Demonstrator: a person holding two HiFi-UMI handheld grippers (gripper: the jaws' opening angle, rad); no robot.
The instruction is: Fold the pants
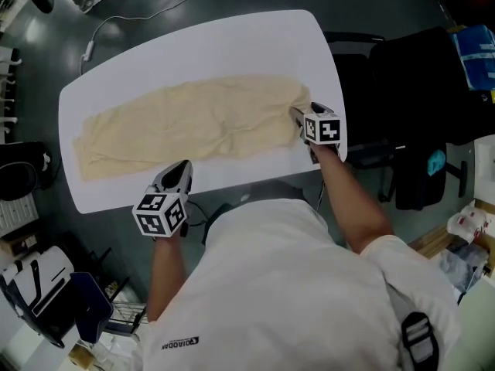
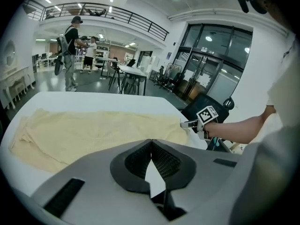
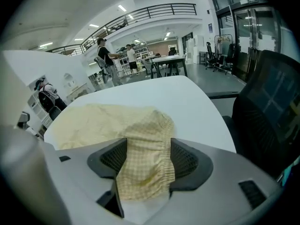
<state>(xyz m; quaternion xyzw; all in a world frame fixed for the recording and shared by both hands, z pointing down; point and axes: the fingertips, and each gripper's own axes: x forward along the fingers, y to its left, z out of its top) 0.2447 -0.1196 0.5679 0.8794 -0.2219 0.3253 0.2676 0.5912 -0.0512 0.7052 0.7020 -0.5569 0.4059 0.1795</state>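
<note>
The pants (image 1: pixel 193 122), pale yellow with a fine check, lie spread lengthwise across the middle of the white table (image 1: pixel 193 45), wrinkled but mostly flat; their gathered elastic end reaches the table's right end, the other end lies near its left end.

The right gripper (image 1: pixel 298 114) sits at the table's right end, pointing down at the cloth; in the right gripper view its jaws stand wide apart, released, and the elastic end of the pants (image 3: pixel 145 168) bunches up loosely in the gap between the two ribbed pads (image 3: pixel 185 161); the cloth fills most of that gap, yet the jaws are not clenched on it.

The left gripper (image 1: pixel 182 168) hangs over the table's near edge, just short of the long side of the pants; in the left gripper view its jaws are closed tip to tip, with nothing caught between them and only white tabletop showing beneath; it does not touch the cloth.

A dark office chair (image 1: pixel 402 76) stands just beyond the table's right end.
</note>
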